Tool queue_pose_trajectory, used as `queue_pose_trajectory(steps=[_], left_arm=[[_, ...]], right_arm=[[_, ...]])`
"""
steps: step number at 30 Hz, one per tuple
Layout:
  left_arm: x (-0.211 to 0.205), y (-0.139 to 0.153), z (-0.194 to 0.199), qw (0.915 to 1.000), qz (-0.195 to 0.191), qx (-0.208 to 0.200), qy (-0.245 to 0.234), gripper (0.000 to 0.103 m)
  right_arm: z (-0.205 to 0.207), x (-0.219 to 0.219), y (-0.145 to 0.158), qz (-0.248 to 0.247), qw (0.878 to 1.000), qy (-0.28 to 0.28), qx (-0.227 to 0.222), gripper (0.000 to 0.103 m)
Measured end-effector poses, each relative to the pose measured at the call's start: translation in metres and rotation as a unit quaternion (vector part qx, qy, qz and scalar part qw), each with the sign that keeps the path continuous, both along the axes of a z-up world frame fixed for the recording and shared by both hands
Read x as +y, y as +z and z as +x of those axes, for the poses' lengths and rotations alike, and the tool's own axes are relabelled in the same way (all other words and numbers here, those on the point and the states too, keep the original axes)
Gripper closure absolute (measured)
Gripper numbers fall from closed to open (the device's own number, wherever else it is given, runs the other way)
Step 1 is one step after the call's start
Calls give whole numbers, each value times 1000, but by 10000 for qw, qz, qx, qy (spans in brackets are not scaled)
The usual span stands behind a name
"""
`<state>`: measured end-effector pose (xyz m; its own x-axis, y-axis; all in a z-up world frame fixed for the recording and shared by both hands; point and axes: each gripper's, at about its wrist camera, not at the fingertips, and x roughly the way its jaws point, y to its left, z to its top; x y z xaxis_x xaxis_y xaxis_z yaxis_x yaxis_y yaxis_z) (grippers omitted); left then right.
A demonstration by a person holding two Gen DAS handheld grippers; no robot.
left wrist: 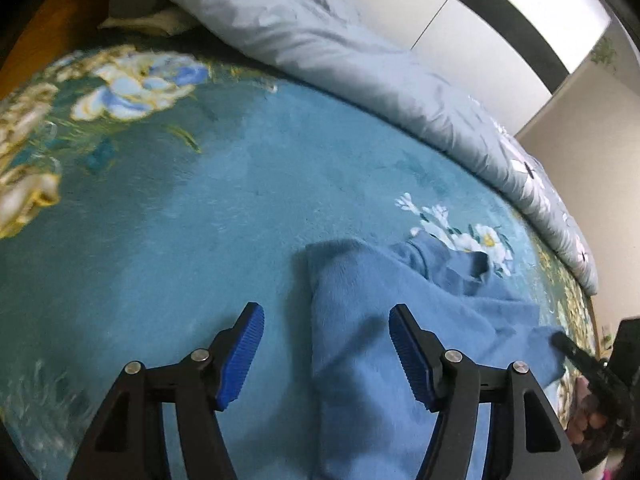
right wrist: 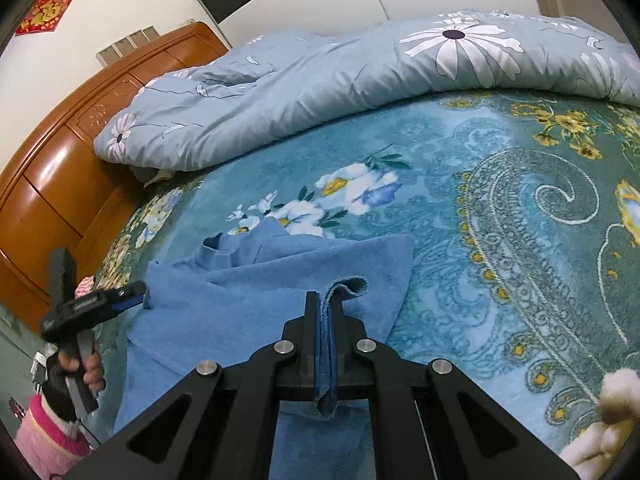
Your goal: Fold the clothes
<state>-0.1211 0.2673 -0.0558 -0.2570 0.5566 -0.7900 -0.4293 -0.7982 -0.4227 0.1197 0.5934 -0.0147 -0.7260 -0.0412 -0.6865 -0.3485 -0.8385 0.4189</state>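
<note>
A blue fleece garment (left wrist: 384, 320) lies partly folded on a teal floral blanket (left wrist: 200, 208). My left gripper (left wrist: 326, 354) is open and empty, hovering just above the garment's left folded edge. In the right wrist view the same garment (right wrist: 256, 292) spreads ahead, and my right gripper (right wrist: 327, 320) is shut on a pinched fold of its near edge, with cloth hanging down between the jaws. The left gripper (right wrist: 132, 294) shows at the garment's left edge in that view, and the right gripper's tip (left wrist: 560, 340) shows at the garment's right edge in the left wrist view.
A rumpled grey-blue floral duvet (right wrist: 320, 80) lies along the far side of the bed. A wooden headboard (right wrist: 60, 168) stands at the left. White wardrobe doors (left wrist: 500, 52) are behind. A white fluffy object (right wrist: 616, 396) sits at the lower right.
</note>
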Motion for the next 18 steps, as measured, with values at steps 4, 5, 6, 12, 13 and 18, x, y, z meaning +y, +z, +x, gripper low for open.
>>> queue_pose_trajectory(steps=[4,5,6,12,13,18], left_arm=[[-1,-8,-10,9993,321,-192,50,55],[-1,-9,-9,9987,437,-253,25,70],[0,-9,-7,9984,497,-278,-12,88],[-5,15,3,9959,801,415,-62,97],[-5,16,2,9959,773,472,-53,97],[-1,0,-9,9986,412,318,19,97]], right_arm=[[0,1,1,75,9999,74,-36,100],[0,1,1,86,9999,85,-46,100],[0,1,0,85,9999,86,-53,100],[4,3,2,156,9997,-38,165,100],[4,4,2,144,9996,-75,213,100],[-6,7,-21,19,9998,-103,-141,100]])
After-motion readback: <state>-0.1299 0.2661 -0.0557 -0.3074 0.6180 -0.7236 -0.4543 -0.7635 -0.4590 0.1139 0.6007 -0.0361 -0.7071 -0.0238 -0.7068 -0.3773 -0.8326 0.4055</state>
